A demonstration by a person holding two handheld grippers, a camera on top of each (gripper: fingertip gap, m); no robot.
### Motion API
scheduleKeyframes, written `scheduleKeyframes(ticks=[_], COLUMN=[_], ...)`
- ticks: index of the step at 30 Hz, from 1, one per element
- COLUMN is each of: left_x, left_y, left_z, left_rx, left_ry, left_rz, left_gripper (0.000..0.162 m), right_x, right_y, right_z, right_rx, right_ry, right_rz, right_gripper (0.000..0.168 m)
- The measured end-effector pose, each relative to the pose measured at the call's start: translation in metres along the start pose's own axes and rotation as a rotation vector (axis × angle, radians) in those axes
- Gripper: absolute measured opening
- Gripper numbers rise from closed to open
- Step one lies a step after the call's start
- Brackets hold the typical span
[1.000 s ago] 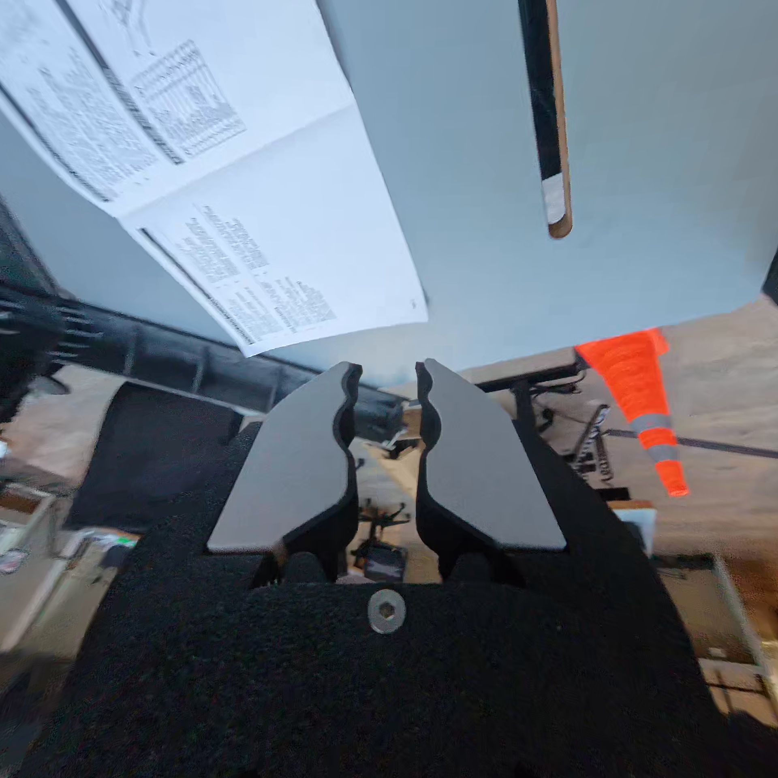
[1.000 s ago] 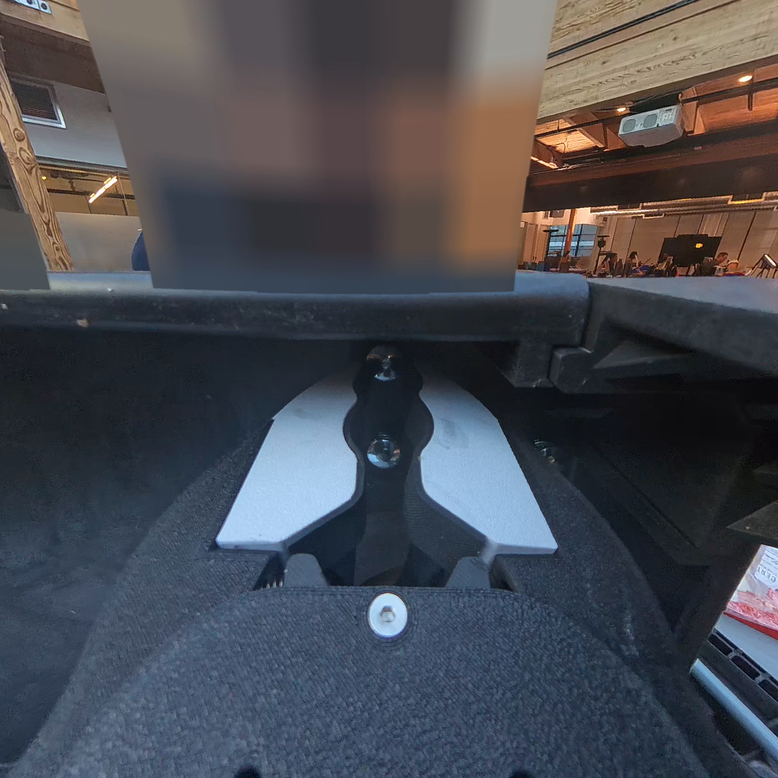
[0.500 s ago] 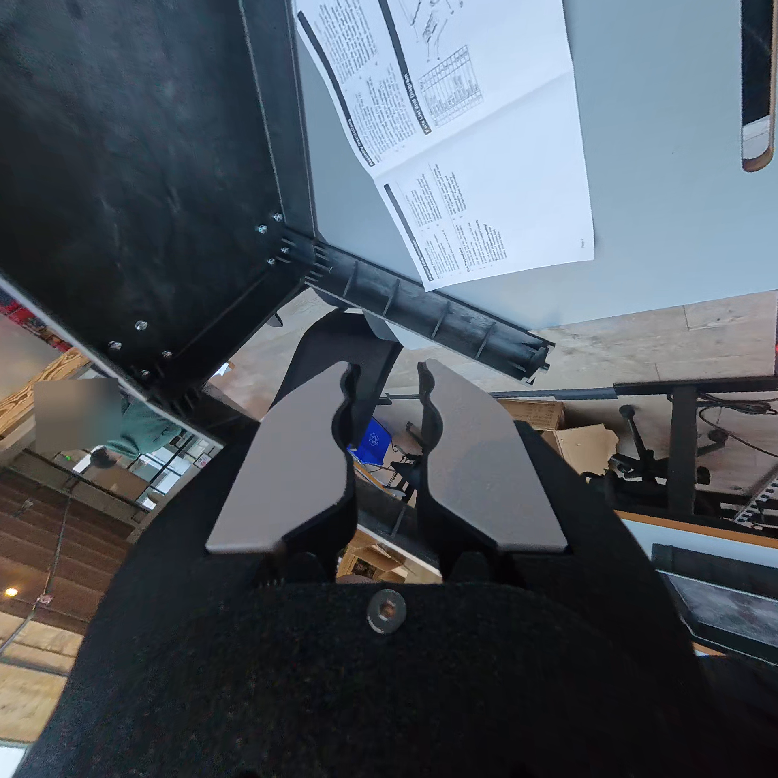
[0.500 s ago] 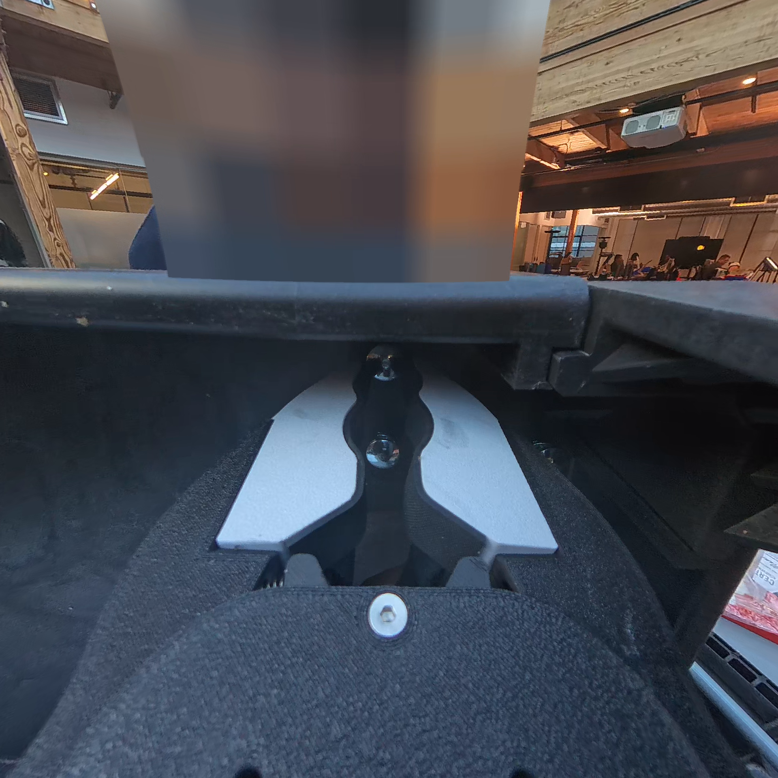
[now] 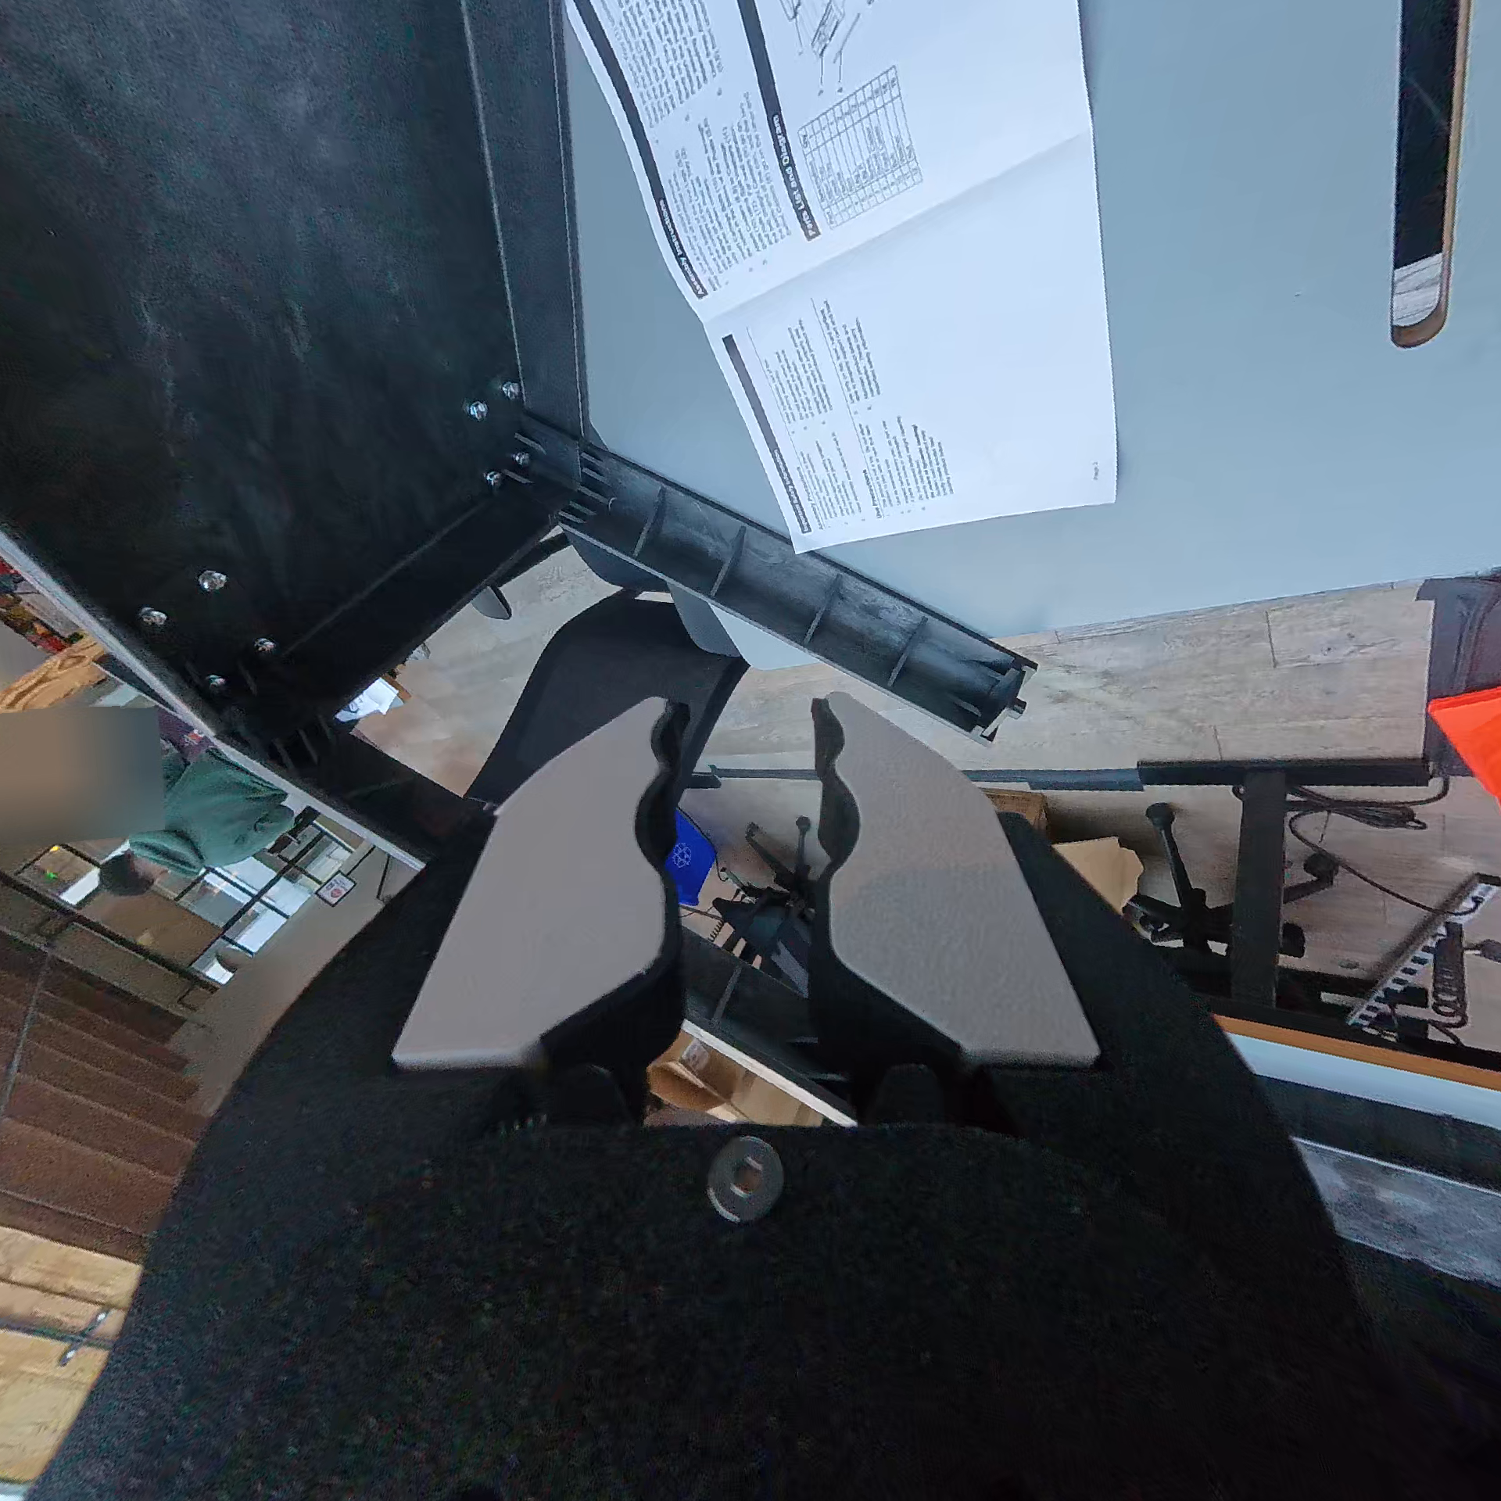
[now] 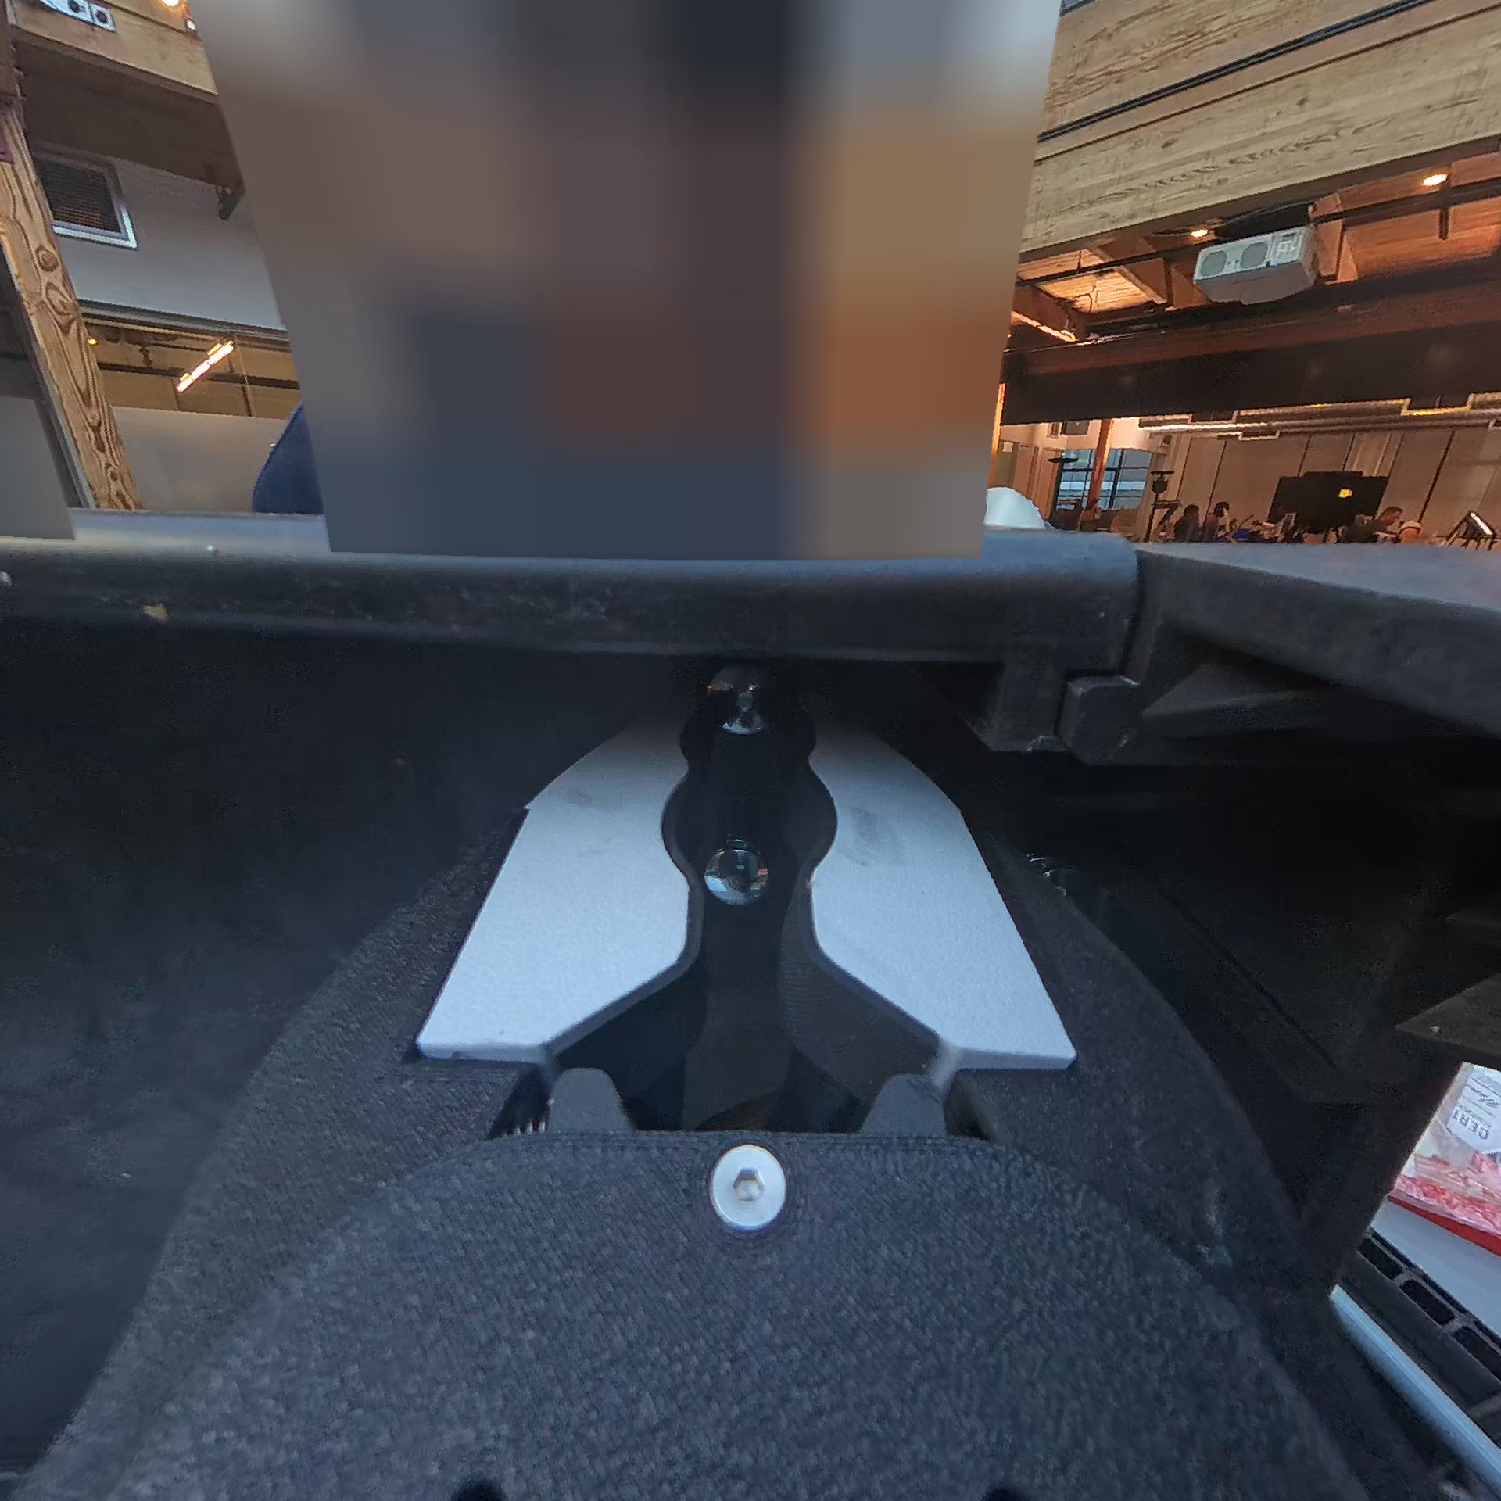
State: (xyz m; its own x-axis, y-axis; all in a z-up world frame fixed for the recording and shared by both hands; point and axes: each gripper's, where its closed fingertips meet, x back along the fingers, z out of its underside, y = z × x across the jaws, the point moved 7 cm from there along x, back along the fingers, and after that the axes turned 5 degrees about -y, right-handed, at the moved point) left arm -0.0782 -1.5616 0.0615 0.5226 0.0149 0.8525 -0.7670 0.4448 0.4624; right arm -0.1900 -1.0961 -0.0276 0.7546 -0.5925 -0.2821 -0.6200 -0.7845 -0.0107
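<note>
My left gripper [image 5: 743, 715] is open and empty, held in the air. Just beyond its fingertips is a black ribbed plastic rail [image 5: 812, 601] bolted to a big black panel [image 5: 244, 325] at the upper left. An open white booklet [image 5: 918, 325] lies on a grey table top [image 5: 1259, 447] behind them. My right gripper [image 6: 743, 731] is closed around a narrow black bracket with two silver bolts [image 6: 735, 873]. Its tips sit right under a thick black rail [image 6: 568, 593], against a dark felt-like panel [image 6: 203, 812].
A black and wood strip [image 5: 1425, 162] lies on the table's far right. An orange cone [image 5: 1470, 731] shows at the right edge. A black desk frame [image 5: 1259, 853], chair bases and boxes stand below. A person in green [image 5: 219, 812] is at the left. A red and white packet [image 6: 1462, 1153] is at lower right. My hands' fingertips stand some 55 cm from each other.
The left view has swung: the black panel and its rail have come in at the upper left, and the cone has slid to the right edge. The right gripper has stayed put.
</note>
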Motion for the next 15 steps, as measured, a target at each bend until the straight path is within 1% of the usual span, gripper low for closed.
scheduleKeyframes(ticks=[4,8,12,15], left_x=[-0.001,-0.004,-0.014,-0.01], left_y=[-0.004,-0.005,-0.011,-0.009], left_z=[0.006,0.005,0.005,0.006], left_rx=[0.014,0.011,0.0,0.013], left_ry=[-0.008,-0.008,0.018,0.006], left_rz=[0.006,0.006,0.024,0.005], left_gripper=[0.032,0.032,0.033,0.032], right_x=[0.0,-0.001,-0.002,-0.001], right_y=[-0.002,-0.002,-0.003,-0.002], right_z=[-0.002,-0.002,-0.003,-0.002], right_rx=[0.006,-0.002,0.0,-0.004], right_ry=[0.007,0.014,0.026,0.017], right_rz=[0.001,0.006,0.004,0.004], right_gripper=[0.018,0.018,0.018,0.018])
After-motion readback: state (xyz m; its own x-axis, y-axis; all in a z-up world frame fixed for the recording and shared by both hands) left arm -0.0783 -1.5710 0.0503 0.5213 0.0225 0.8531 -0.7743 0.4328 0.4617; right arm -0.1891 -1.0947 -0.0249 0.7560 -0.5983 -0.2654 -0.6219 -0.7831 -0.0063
